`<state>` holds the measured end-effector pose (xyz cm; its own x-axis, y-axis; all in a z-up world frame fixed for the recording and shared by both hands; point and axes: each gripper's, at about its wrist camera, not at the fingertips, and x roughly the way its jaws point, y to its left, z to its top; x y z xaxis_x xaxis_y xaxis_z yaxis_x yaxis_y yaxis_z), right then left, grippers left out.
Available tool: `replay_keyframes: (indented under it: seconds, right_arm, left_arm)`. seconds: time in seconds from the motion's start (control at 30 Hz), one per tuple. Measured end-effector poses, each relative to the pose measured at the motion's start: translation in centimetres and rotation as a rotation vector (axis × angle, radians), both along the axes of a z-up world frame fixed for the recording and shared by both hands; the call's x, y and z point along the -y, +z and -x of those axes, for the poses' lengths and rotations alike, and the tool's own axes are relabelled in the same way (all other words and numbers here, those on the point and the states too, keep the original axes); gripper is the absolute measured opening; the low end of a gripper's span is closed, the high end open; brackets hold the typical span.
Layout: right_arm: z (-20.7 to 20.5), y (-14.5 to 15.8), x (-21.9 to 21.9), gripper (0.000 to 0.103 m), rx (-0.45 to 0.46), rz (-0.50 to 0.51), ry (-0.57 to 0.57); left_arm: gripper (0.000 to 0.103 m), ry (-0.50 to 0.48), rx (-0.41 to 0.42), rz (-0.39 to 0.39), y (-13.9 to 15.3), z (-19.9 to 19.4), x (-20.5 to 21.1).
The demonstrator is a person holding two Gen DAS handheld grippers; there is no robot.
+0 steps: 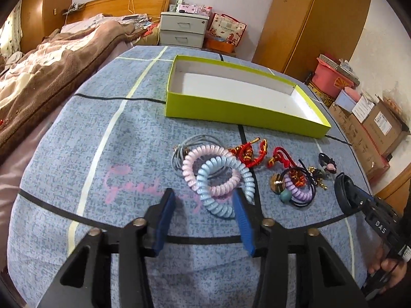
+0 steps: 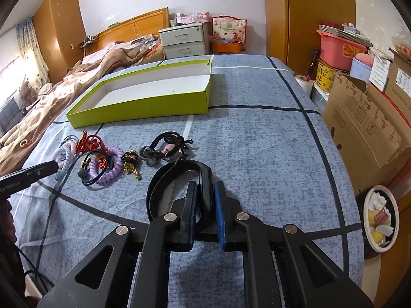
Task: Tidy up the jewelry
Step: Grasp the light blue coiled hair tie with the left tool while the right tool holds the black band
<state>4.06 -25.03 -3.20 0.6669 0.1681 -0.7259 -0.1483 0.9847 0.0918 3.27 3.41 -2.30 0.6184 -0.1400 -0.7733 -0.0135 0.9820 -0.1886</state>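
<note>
An empty lime-green box [image 1: 231, 110] with a white inside stands at the far side of the blue cloth; it also shows in the right wrist view [image 2: 143, 107]. My left gripper [image 1: 203, 197] is open, its jaws on either side of the near loop of a light blue coil hair tie [image 1: 226, 187] that overlaps a pink coil tie [image 1: 205, 164]. Red knotted charms [image 1: 251, 151], a purple coil tie [image 1: 298, 192] and dark hair ties lie to the right. My right gripper [image 2: 205, 192] is shut on a black headband [image 2: 179, 177], held just above the cloth.
The bed with a brown blanket [image 1: 38, 77] lies to the left. Cardboard boxes [image 2: 364, 118] and a bin [image 2: 380, 218] stand off the right edge. A grey cord [image 1: 185, 151] lies by the pink tie. Black hair ties with a pink piece [image 2: 167, 146] lie ahead of the headband.
</note>
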Motion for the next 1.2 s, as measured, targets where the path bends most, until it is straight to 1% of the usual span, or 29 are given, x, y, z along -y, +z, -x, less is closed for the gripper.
replay_keyframes:
  seconds: [0.07, 0.13, 0.23, 0.27, 0.33, 0.47, 0.57, 0.77, 0.87, 0.97, 1.03, 1.07, 1.2]
  right_arm:
    - [0.1, 0.0, 0.1, 0.014, 0.001, -0.009, 0.000]
    - [0.2, -0.1, 0.2, 0.014, 0.001, -0.015, -0.001]
    - [0.2, -0.1, 0.2, 0.014, 0.001, -0.013, -0.002]
    - [0.2, -0.1, 0.2, 0.014, 0.003, -0.012, -0.002]
    - [0.2, -0.1, 0.2, 0.014, 0.002, -0.015, -0.002]
    - [0.3, 0.0, 0.1, 0.014, 0.006, -0.013, -0.007]
    - [0.5, 0.2, 0.4, 0.013, 0.013, -0.016, -0.018]
    - [0.8, 0.5, 0.3, 0.013, 0.026, -0.031, -0.017]
    - [0.8, 0.7, 0.2, 0.013, 0.031, -0.039, -0.015]
    - [0.9, 0.8, 0.1, 0.013, 0.039, -0.044, -0.013]
    - [1.0, 0.9, 0.0, 0.013, 0.041, -0.046, -0.015]
    - [1.0, 0.9, -0.1, 0.013, 0.042, -0.047, -0.012]
    - [1.0, 1.0, -0.1, 0.013, 0.041, -0.049, -0.013]
  left_arm:
    - [0.027, 0.007, -0.015, -0.015, -0.3, -0.2, 0.1]
    - [0.022, -0.011, -0.010, -0.034, -0.2, -0.1, 0.4]
    - [0.019, -0.020, -0.011, -0.045, -0.1, -0.2, 0.6]
    - [0.015, -0.022, -0.012, -0.049, -0.1, -0.1, 0.6]
    - [0.011, -0.032, -0.008, -0.066, -0.1, -0.1, 0.6]
    - [0.011, -0.045, -0.003, -0.043, 0.1, 0.2, 0.2]
    - [0.011, -0.050, 0.014, -0.043, 0.4, 0.6, -0.1]
    - [0.011, -0.079, 0.014, -0.009, 0.6, 1.2, -0.5]
    - [0.011, -0.105, 0.010, -0.021, 0.6, 1.5, -0.2]
    - [0.011, -0.106, -0.006, -0.027, 0.2, 1.4, -0.2]
    - [0.011, -0.108, -0.025, -0.056, -0.2, 1.3, 0.0]
    - [0.011, -0.111, -0.017, -0.072, -0.3, 1.4, 0.1]
    - [0.012, -0.118, -0.029, -0.092, -0.2, 1.2, 0.4]
